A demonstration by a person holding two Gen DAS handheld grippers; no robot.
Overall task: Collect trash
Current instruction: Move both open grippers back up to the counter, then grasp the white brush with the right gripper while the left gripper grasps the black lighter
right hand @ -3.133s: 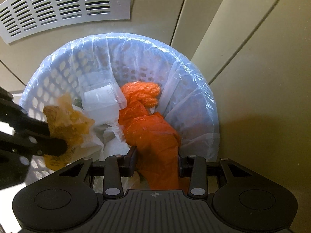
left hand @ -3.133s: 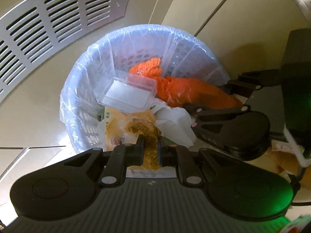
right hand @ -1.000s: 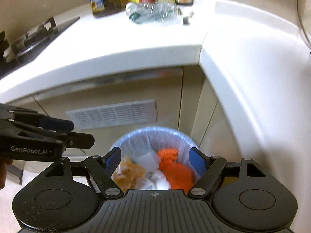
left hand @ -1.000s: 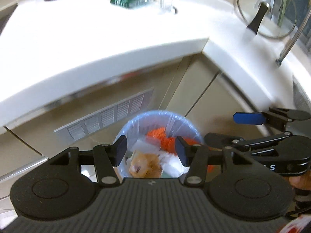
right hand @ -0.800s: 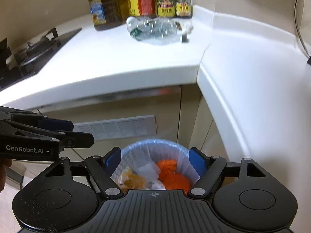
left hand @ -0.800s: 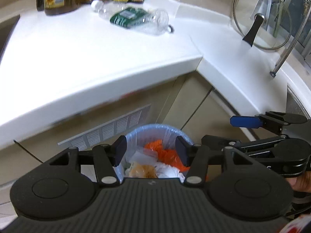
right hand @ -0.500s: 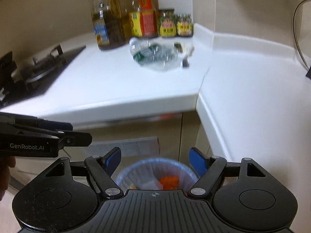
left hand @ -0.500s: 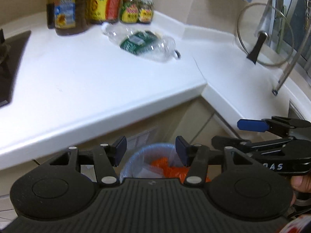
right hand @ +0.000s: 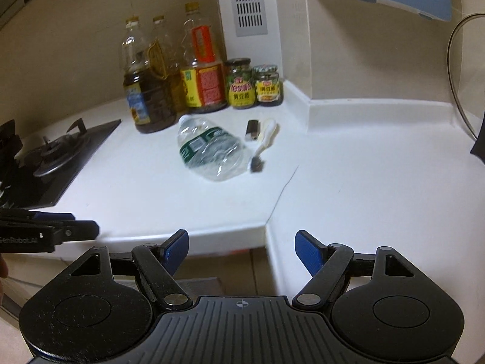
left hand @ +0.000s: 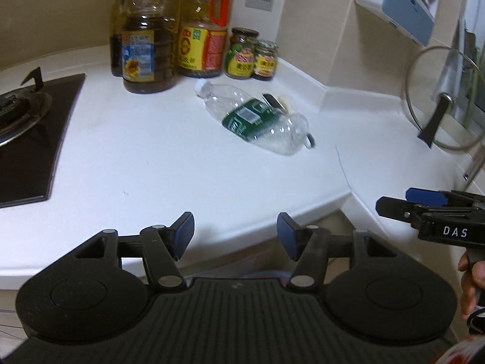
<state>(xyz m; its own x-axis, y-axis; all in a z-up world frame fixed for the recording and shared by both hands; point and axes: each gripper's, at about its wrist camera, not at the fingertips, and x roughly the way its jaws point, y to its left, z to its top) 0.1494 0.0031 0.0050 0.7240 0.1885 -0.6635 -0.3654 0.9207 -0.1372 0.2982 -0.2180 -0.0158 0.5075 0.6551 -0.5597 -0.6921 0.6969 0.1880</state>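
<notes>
Both grippers, left gripper (left hand: 235,232) & right gripper (right hand: 241,250), spread wide w/ nothing held. Next pickup prob the crushed clear plastic bottle w/ green label (left hand: 257,124) at 12 o'clock on the white desk (left hand: 136,163), needs a reach fwd.

You see a white L-shaped kitchen counter (left hand: 151,163) under beige tiled walls (right hand: 75,45), with a black stove (left hand: 27,133).

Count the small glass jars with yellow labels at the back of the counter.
2. The taller glass jar with a yellow label stands beside the red-and-yellow oil bottle; the shorter glass jar is to its right, nearest the corner. Others may hide behind the bottles.
</notes>
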